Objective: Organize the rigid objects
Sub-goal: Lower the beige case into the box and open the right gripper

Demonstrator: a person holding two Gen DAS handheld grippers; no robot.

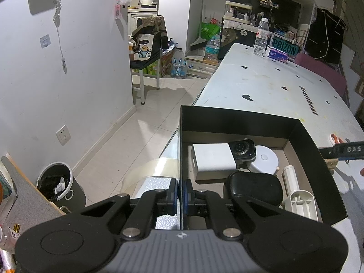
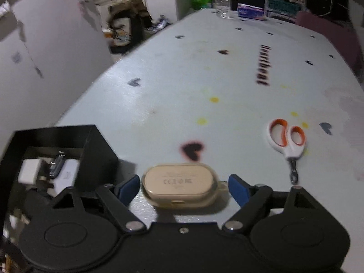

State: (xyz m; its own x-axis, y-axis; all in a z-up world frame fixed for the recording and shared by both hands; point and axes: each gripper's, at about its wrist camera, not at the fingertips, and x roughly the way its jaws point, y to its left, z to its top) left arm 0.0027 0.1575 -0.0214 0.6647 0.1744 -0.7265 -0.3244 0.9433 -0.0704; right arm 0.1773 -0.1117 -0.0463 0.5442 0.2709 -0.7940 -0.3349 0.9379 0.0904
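A black open box (image 1: 304,141) stands at the near left of the white table (image 1: 261,86). Inside lie a white charger (image 1: 212,160), a black smartwatch (image 1: 242,151), a round white device (image 1: 265,160), a black case (image 1: 254,188) and a white plastic part (image 1: 298,193). My left gripper (image 1: 181,195) is shut on the box's near left wall. My right gripper (image 2: 183,186) is open, its pads either side of a beige earbud case (image 2: 180,187) lying on the table. The box also shows in the right wrist view (image 2: 91,145), at the left.
Orange-handled scissors (image 2: 287,140) lie on the table right of the earbud case. A water bottle (image 1: 261,37) and a tissue pack (image 1: 277,54) stand at the far end. A bin (image 1: 58,183) sits on the floor left of the table.
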